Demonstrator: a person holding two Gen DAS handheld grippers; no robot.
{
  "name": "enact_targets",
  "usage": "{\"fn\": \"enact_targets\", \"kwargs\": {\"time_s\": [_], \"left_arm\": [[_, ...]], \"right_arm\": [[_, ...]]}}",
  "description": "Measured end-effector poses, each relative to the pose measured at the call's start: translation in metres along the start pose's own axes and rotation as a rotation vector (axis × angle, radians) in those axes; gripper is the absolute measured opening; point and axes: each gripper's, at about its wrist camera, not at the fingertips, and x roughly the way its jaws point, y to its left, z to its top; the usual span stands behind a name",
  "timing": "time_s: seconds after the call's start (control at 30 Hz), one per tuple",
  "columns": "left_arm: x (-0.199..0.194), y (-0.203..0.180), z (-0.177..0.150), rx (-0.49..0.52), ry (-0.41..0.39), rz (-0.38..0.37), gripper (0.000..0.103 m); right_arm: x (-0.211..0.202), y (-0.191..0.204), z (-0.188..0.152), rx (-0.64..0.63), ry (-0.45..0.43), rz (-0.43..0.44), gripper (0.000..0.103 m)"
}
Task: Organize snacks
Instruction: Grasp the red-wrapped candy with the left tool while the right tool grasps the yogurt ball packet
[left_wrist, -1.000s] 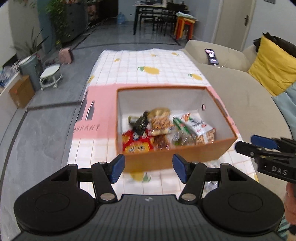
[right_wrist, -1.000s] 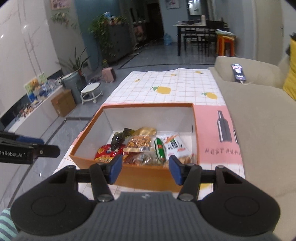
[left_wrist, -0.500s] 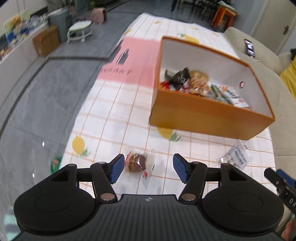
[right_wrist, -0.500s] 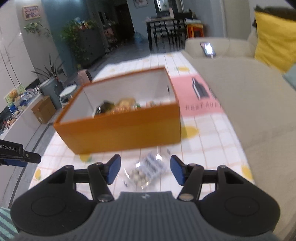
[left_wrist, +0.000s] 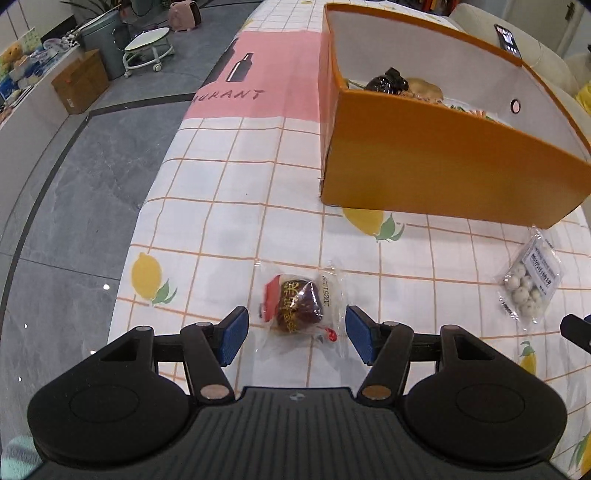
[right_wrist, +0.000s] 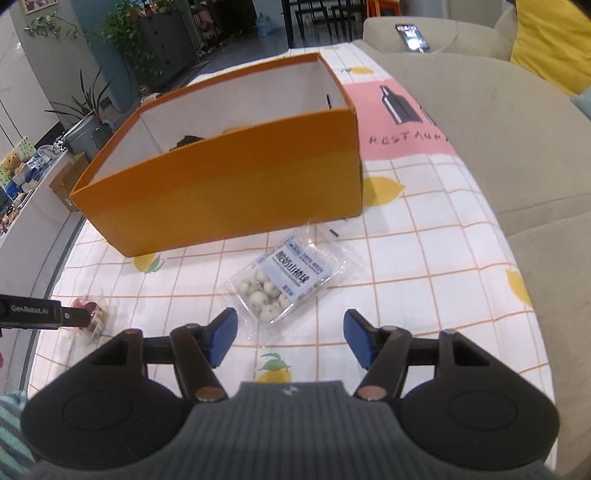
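Observation:
An orange box (left_wrist: 436, 162) with white inner walls holds several snacks on the lemon-print tablecloth. In front of it lies a clear packet with a dark brown cake (left_wrist: 299, 310); my left gripper (left_wrist: 295, 334) stands open right over it, the packet between the blue pads without touching them. To the right lies a clear bag of white balls (right_wrist: 284, 284), also seen in the left wrist view (left_wrist: 530, 280). My right gripper (right_wrist: 290, 338) hovers just short of that bag with its jaws opening and nothing pressed between them. The orange box (right_wrist: 236, 184) fills the right wrist view behind the bag.
A beige sofa (right_wrist: 498, 122) runs along the table's right side, with a phone (right_wrist: 412, 37) on its arm and a yellow cushion (right_wrist: 550, 40). Grey floor (left_wrist: 74, 184) drops off the table's left edge, with a cardboard box (left_wrist: 79, 86) and a stool beyond.
Both grippers have dropped from above the orange box to the tablecloth in front of it. The left now frames the cake packet, the right nears the ball bag with wider jaws.

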Motion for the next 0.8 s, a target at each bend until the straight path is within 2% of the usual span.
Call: {"fn": "enact_targets", "kwargs": {"time_s": [0.23,0.4,0.57,0.8], "left_arm": [[0.016,-0.005,0.008,0.014,0.03,0.004,0.07],[0.024,-0.004,0.011,0.003,0.051,-0.008,0.057],[0.028,-0.003,0.015,-0.007,0.056,-0.028,0.052],[0.03,-0.012,0.018,0.001,0.062,-0.057,0.051]], "right_arm": [[0.019,-0.003,0.007,0.079,0.052,0.019,0.065],[0.038,0.0,0.017,0.133,0.092,0.016,0.07],[0.055,-0.001,0.028,0.207,0.12,0.013,0.07],[0.075,0.018,0.041,0.182,0.139,-0.085,0.073]]}}
